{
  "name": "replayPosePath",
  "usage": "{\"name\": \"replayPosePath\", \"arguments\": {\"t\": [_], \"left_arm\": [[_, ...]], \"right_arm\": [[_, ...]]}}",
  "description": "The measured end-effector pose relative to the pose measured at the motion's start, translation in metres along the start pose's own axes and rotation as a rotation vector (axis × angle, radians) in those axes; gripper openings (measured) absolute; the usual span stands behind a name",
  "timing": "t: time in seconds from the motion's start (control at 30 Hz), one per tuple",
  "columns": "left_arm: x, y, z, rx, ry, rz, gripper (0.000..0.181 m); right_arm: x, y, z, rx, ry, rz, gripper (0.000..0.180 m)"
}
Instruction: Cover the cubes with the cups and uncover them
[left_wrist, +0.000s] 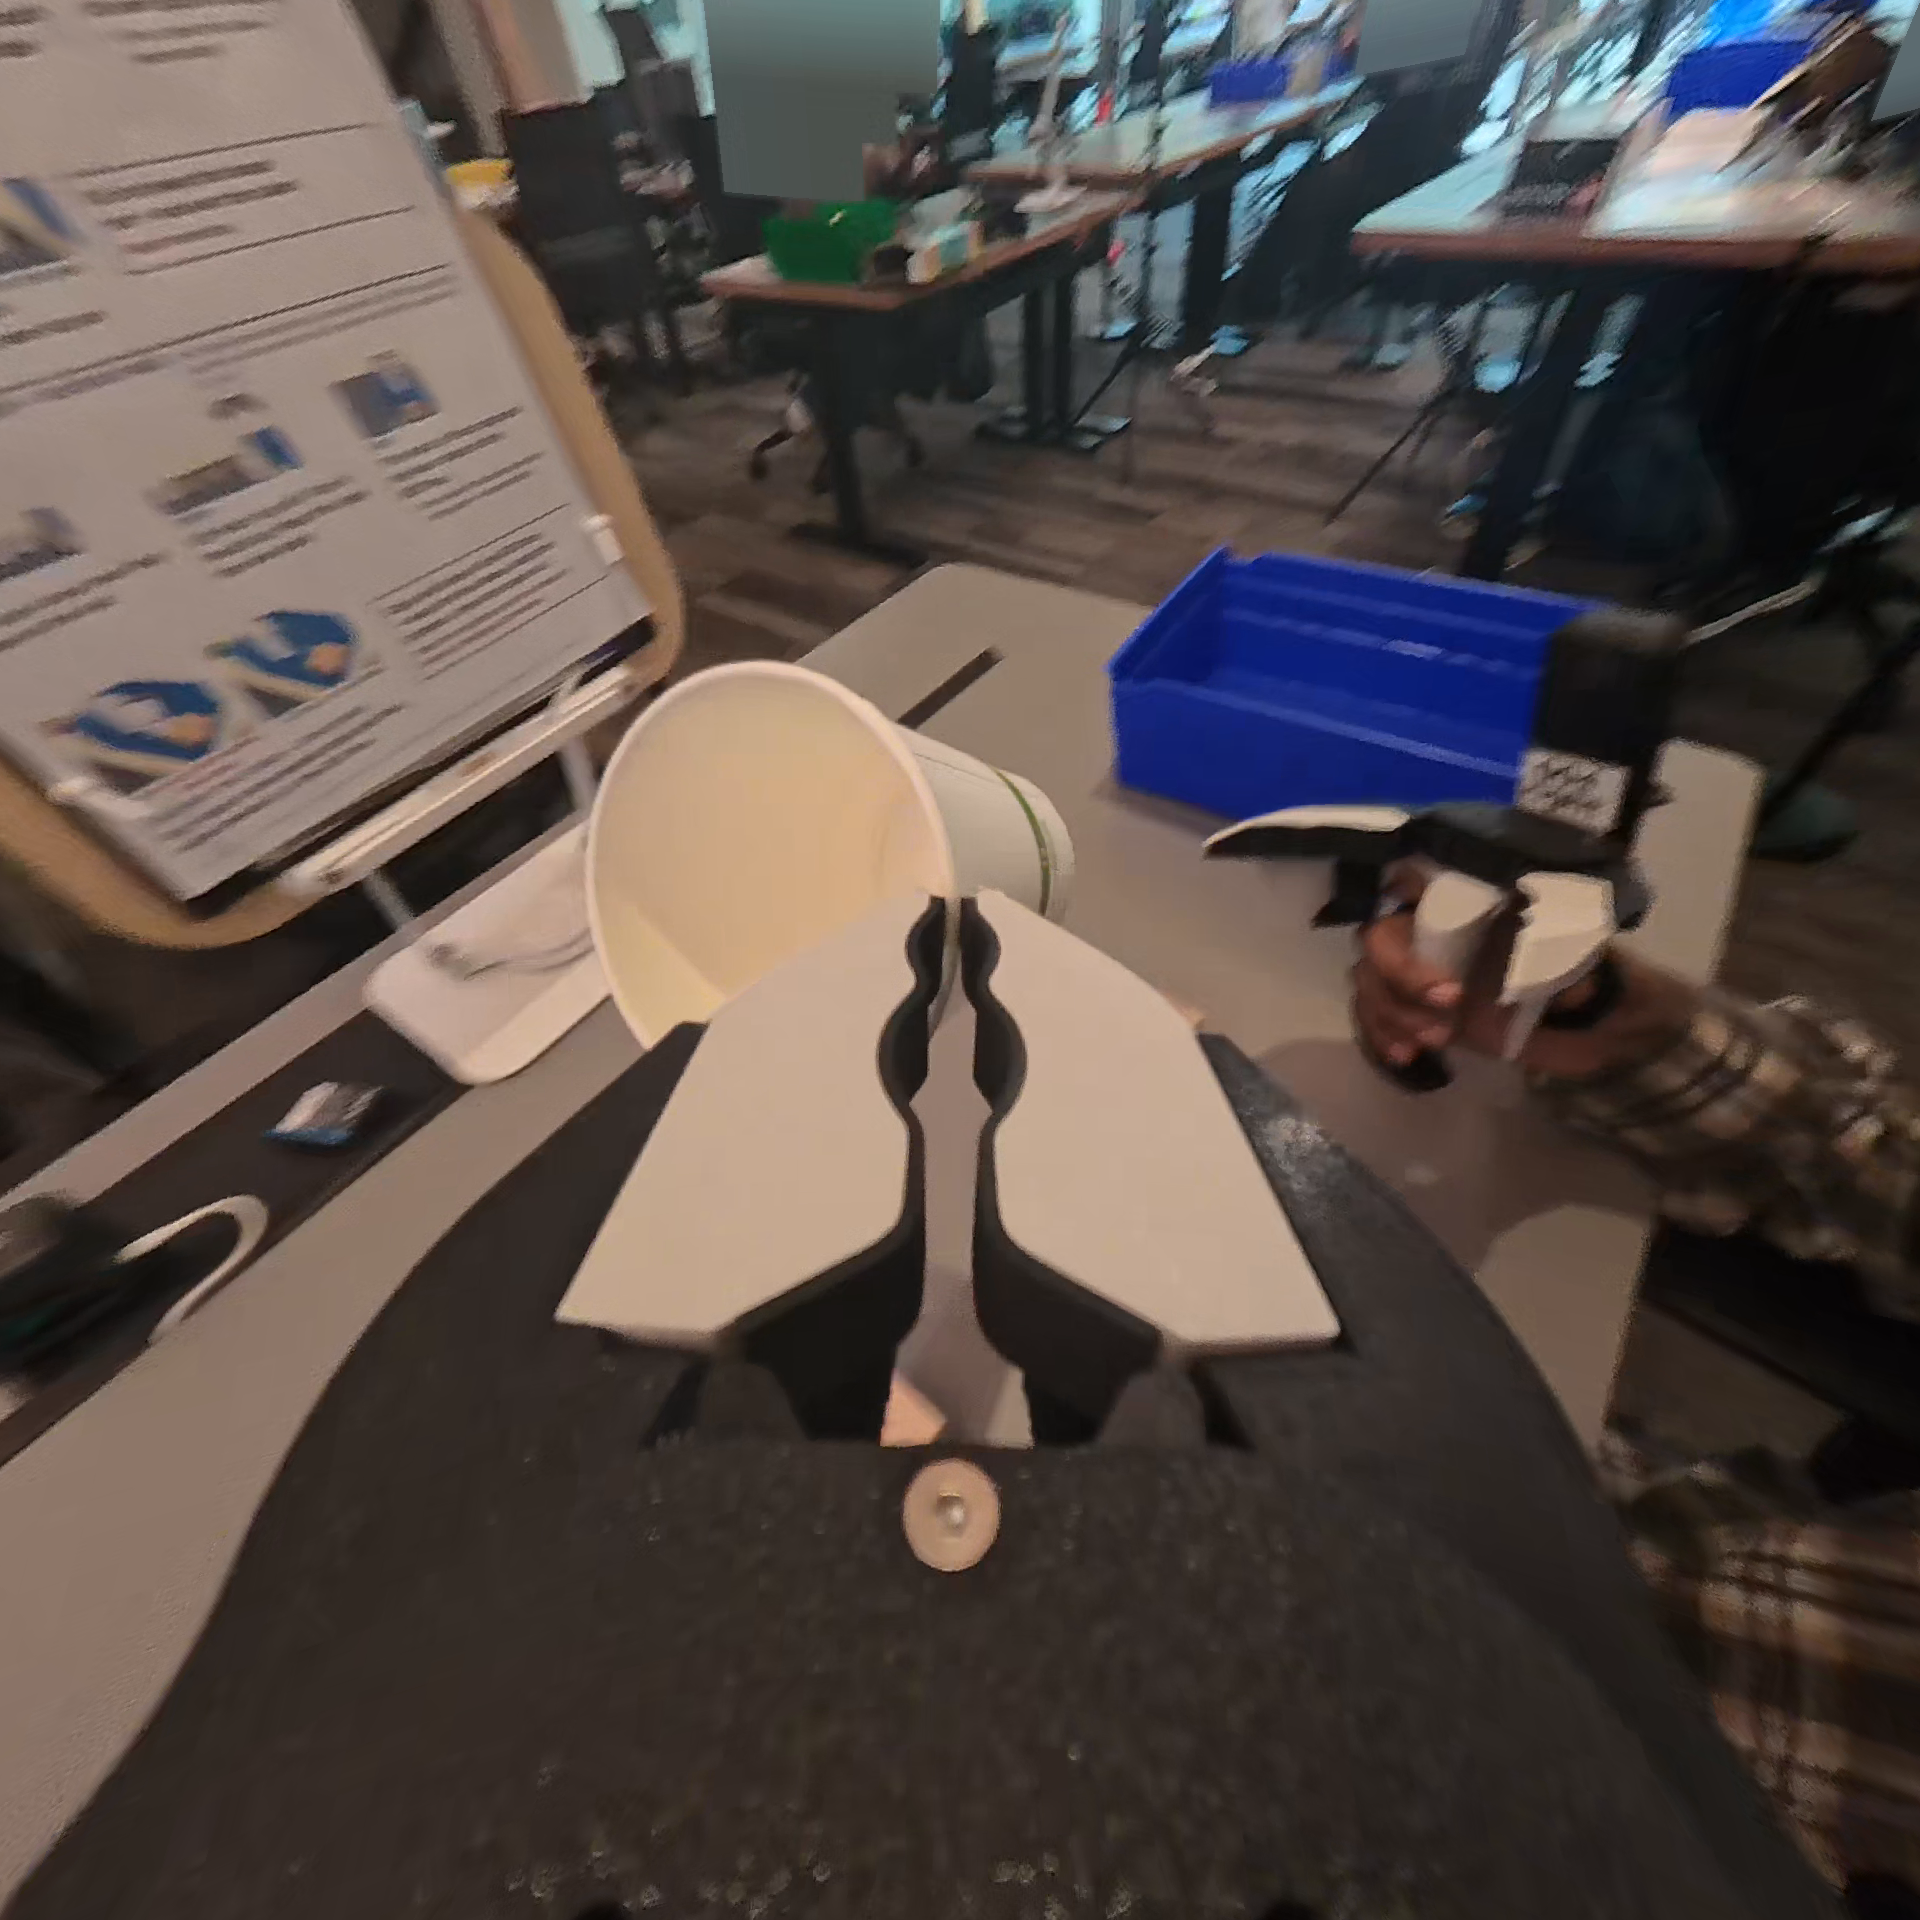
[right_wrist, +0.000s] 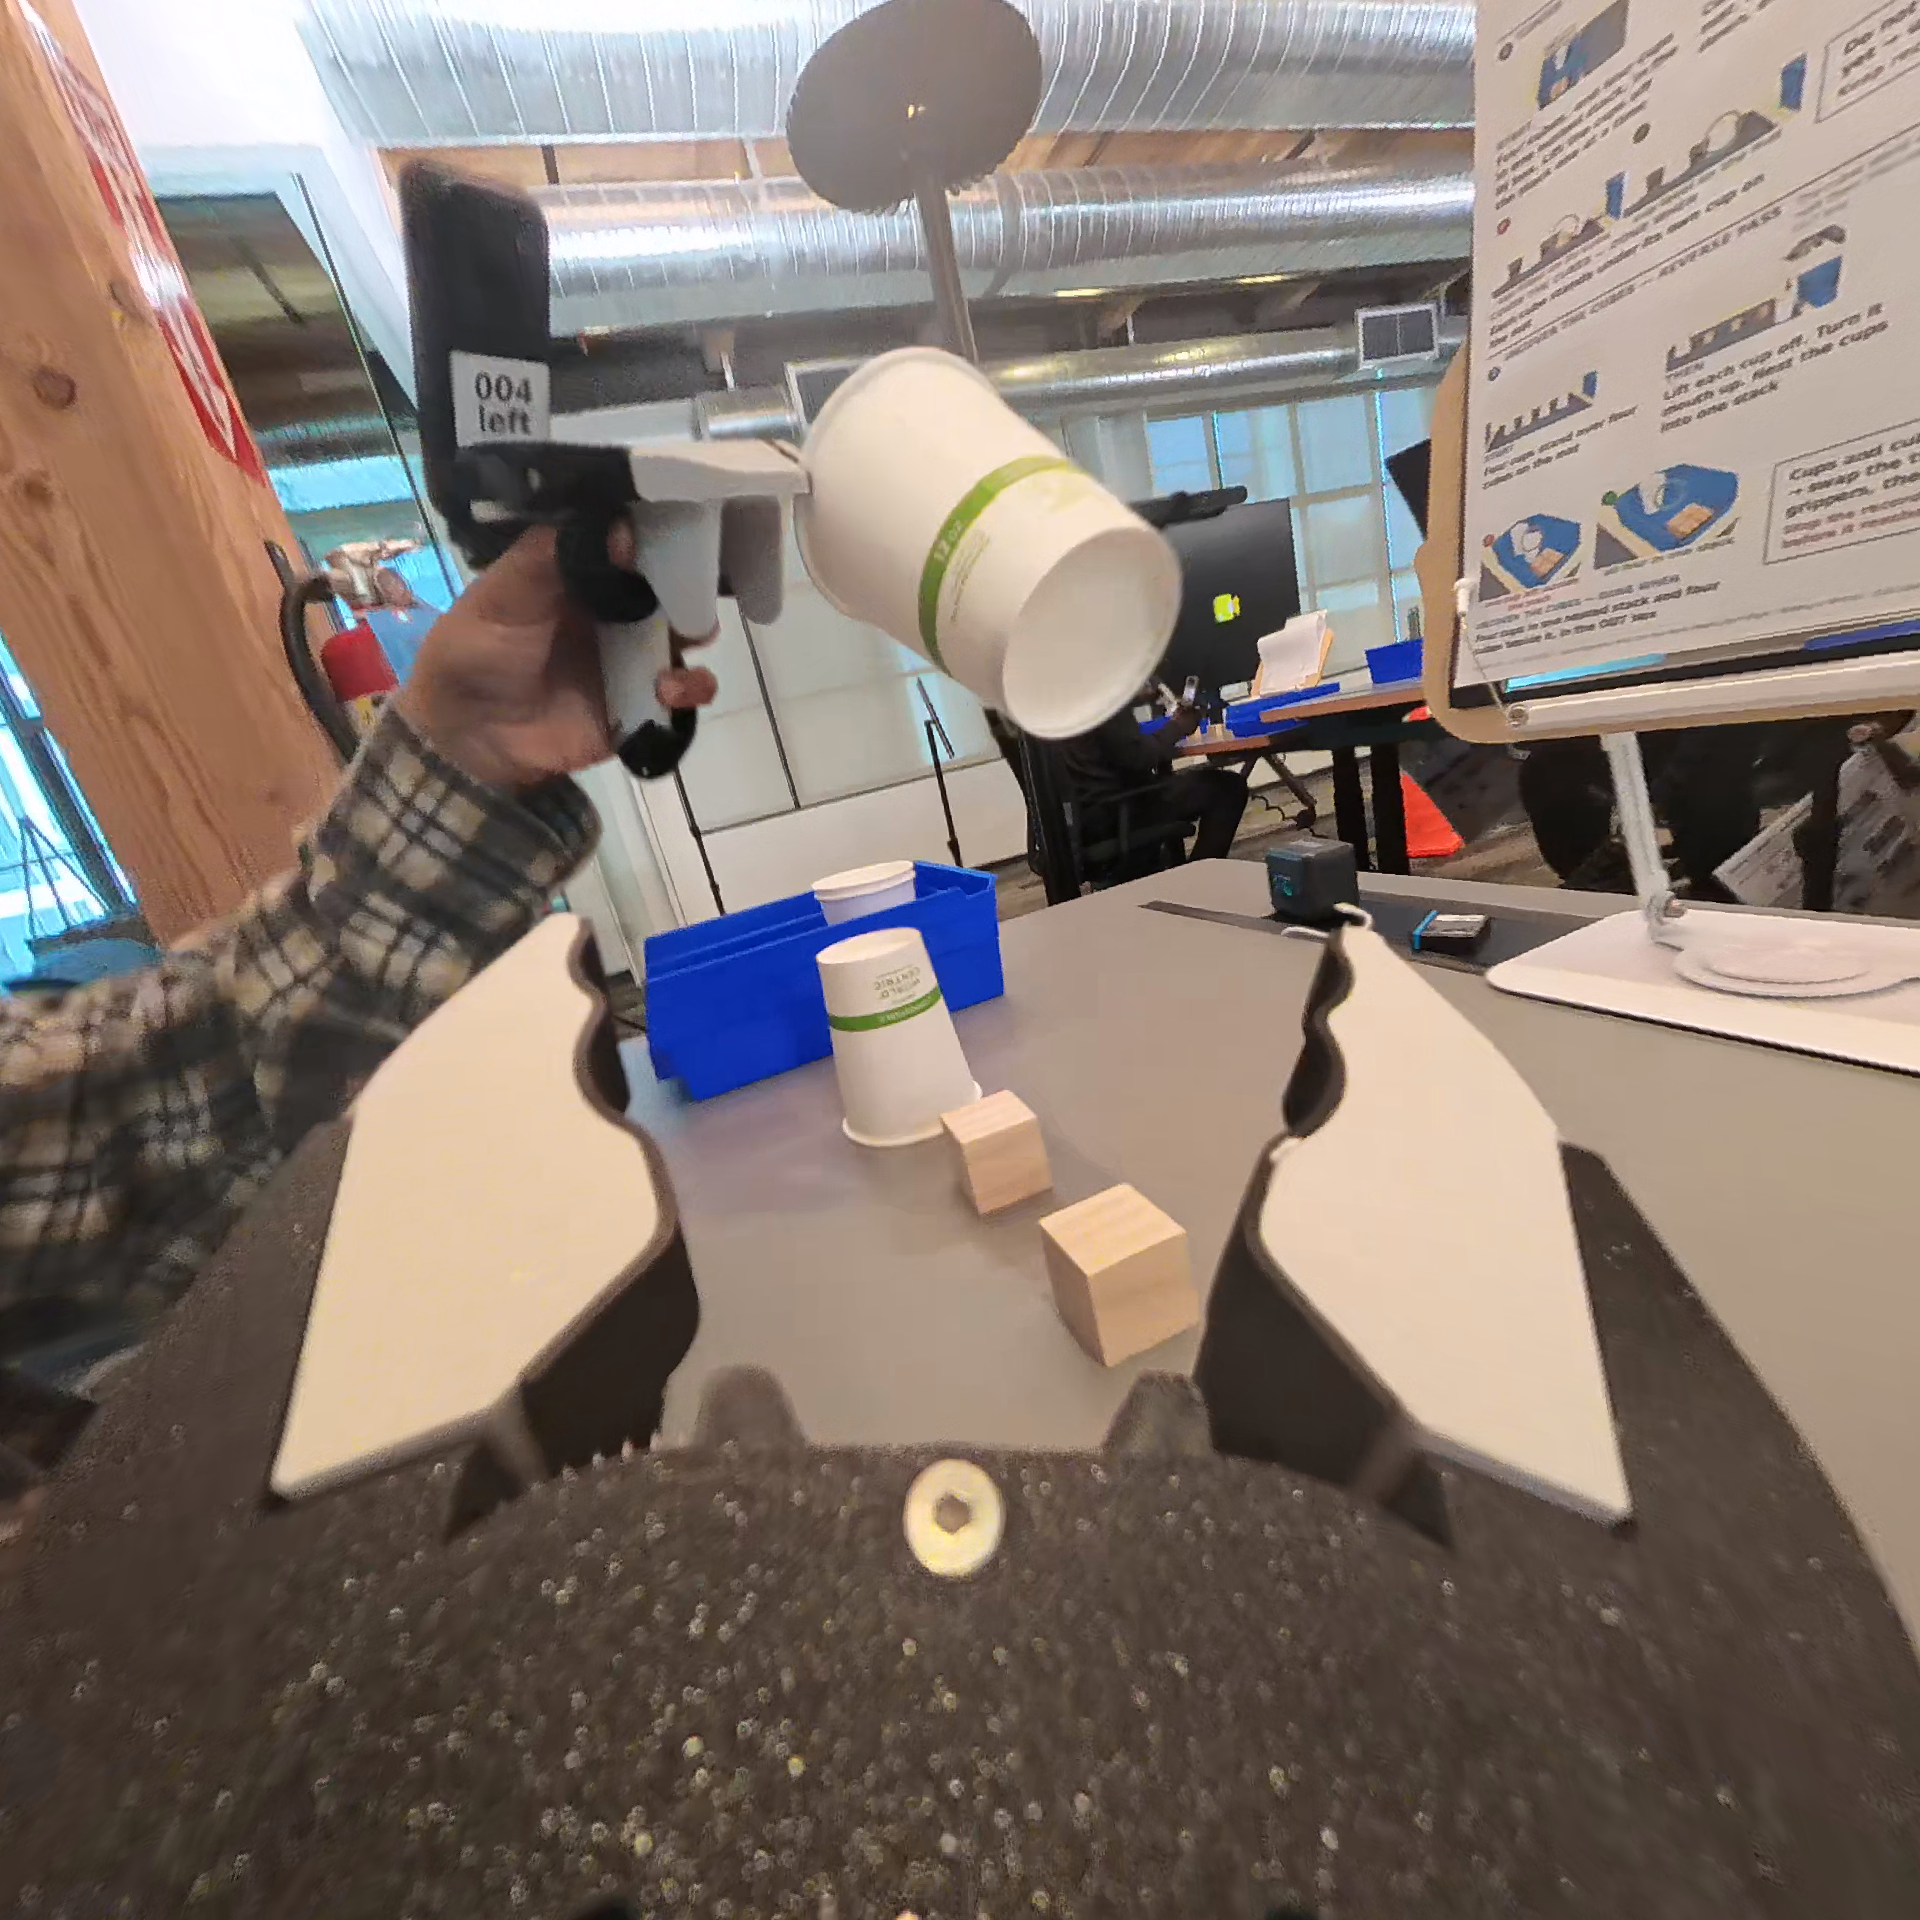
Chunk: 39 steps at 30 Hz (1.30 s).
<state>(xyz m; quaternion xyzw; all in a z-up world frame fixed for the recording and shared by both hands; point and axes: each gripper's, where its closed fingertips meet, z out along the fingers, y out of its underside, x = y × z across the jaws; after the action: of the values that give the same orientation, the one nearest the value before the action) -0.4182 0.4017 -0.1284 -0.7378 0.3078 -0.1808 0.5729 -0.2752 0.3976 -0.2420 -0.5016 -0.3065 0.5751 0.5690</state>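
A white paper cup (right_wrist: 987, 540) is pinched by its rim in the left gripper (left_wrist: 954, 914), tilted high above two bare wooden cubes (right_wrist: 1117, 1270), while the right gripper (right_wrist: 956, 1049) is held wide and empty; the thin rim could slip or be crushed.

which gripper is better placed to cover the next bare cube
Left, probably: the left gripper already pinches a paper cup by its rim. The right gripper is open and empty above the two bare cubes.

even indoor light, windows (right_wrist: 1236, 457) blown out bright, soft shadows, left wrist view motion-blurred, fisheye bending at edges, poster (left_wrist: 260, 416) smeared
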Motion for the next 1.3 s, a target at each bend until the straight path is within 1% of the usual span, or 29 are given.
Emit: {"name": "replayPosePath", "arguments": {"t": [0.1,0.2,0.3,0.43,0.5,0.57,0.63,0.67,0.8,0.83,0.97,1.03,1.13,1.17,1.3], "left_arm": [[0.040,-0.003,0.019,0.098,0.126,-0.062,0.002],[0.073,0.003,0.032,0.162,0.241,-0.131,0.002],[0.095,0.017,0.039,0.197,0.323,-0.203,0.002],[0.110,0.033,0.045,0.236,0.388,-0.286,0.002],[0.113,0.040,0.047,0.248,0.418,-0.324,0.002],[0.116,0.047,0.049,0.260,0.437,-0.352,0.002],[0.121,0.052,0.051,0.266,0.467,-0.373,0.002],[0.123,0.054,0.050,0.277,0.483,-0.385,0.002],[0.124,0.071,0.053,0.215,0.471,-0.343,0.002],[0.123,0.077,0.055,0.184,0.459,-0.331,0.008],[0.107,0.102,0.054,0.027,0.343,-0.224,0.049],[0.092,0.101,0.051,-0.020,0.274,-0.156,0.062],[0.086,0.086,0.047,-0.086,0.256,-0.052,0.083],[0.088,0.082,0.048,-0.118,0.266,-0.019,0.089],[0.109,0.086,0.062,-0.271,0.350,0.087,0.096]], "right_arm": [[-0.005,-0.001,0.005,0.036,-0.006,0.045,0.126],[-0.006,-0.002,0.008,0.038,-0.020,0.060,0.128],[-0.004,-0.005,0.006,0.037,-0.038,0.080,0.129],[-0.004,-0.005,0.002,0.022,-0.081,0.124,0.128],[-0.006,-0.003,0.001,-0.001,-0.110,0.131,0.124],[-0.009,0.000,0.001,-0.028,-0.141,0.145,0.115],[-0.014,0.001,0.000,-0.050,-0.190,0.151,0.096],[-0.015,0.002,-0.001,-0.075,-0.202,0.153,0.090],[-0.011,0.003,-0.006,-0.215,-0.192,0.086,0.090],[-0.011,0.001,-0.007,-0.250,-0.195,0.061,0.090],[-0.005,-0.005,-0.013,-0.458,-0.188,-0.071,0.090],[-0.005,-0.006,-0.015,-0.583,-0.195,-0.145,0.090],[-0.008,-0.001,-0.017,-0.783,-0.233,-0.269,0.090],[-0.010,0.001,-0.018,-0.845,-0.250,-0.306,0.090],[-0.019,0.013,-0.016,-1.046,-0.321,-0.411,0.090]]}}
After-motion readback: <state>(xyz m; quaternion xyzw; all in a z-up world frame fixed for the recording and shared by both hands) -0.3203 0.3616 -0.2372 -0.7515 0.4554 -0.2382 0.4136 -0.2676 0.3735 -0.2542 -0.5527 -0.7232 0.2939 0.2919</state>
